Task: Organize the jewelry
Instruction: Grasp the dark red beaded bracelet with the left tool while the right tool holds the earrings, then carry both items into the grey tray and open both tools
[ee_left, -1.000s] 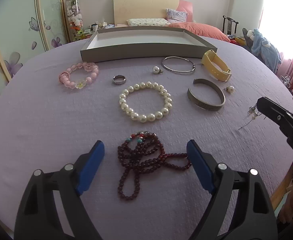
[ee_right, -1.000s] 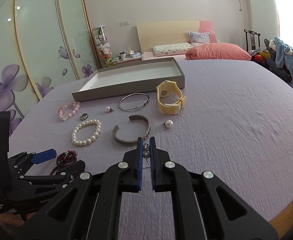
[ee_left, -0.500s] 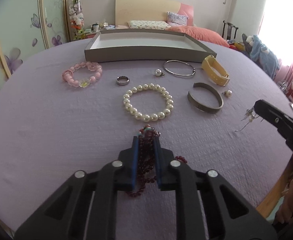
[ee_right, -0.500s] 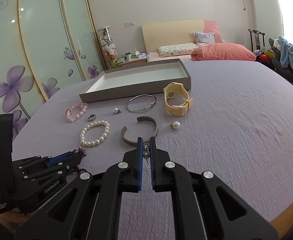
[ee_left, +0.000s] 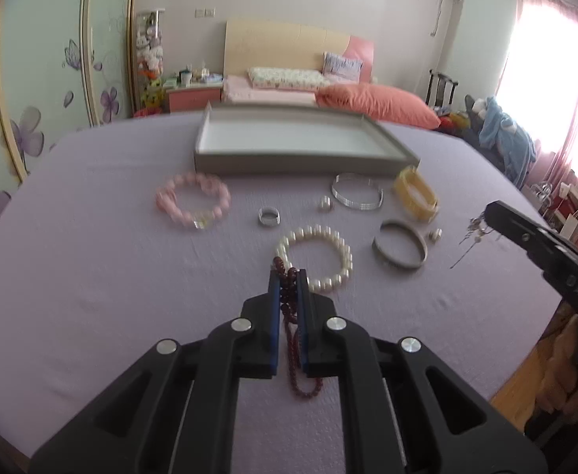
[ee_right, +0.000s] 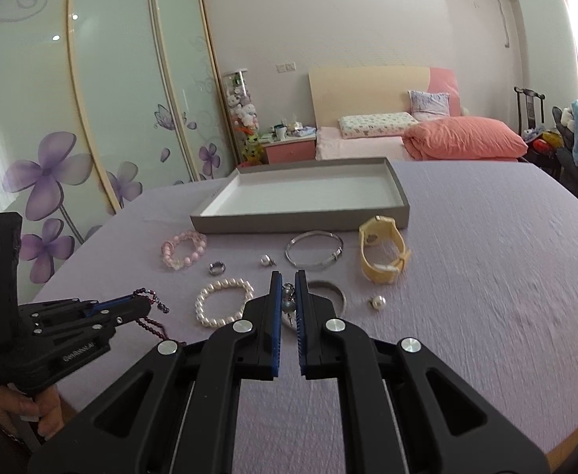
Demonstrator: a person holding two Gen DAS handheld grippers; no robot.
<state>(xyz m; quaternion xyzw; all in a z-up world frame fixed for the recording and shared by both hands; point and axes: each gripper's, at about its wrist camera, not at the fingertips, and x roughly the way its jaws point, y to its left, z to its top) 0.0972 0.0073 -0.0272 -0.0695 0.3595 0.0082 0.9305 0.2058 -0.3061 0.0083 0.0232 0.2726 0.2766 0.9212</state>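
Ahead I see a white pearl bracelet (ee_left: 316,257) and grey shallow tray (ee_left: 301,157). My left gripper (ee_left: 288,276) clamps a dangling dark red bead necklace (ee_left: 291,318); my right gripper (ee_right: 288,282) pinches a small silvery beaded earring (ee_right: 288,300).

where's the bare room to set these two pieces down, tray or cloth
The grey tray is bare inside. Purple cloth right of the yellow watch is bare, and so is the cloth left of the pearl bracelet. It is crowded between the pink bracelet and the watch.

Bed (ee_right: 372,134) w/ orange duvet (ee_right: 466,138); poss. plush toys (ee_right: 243,108).
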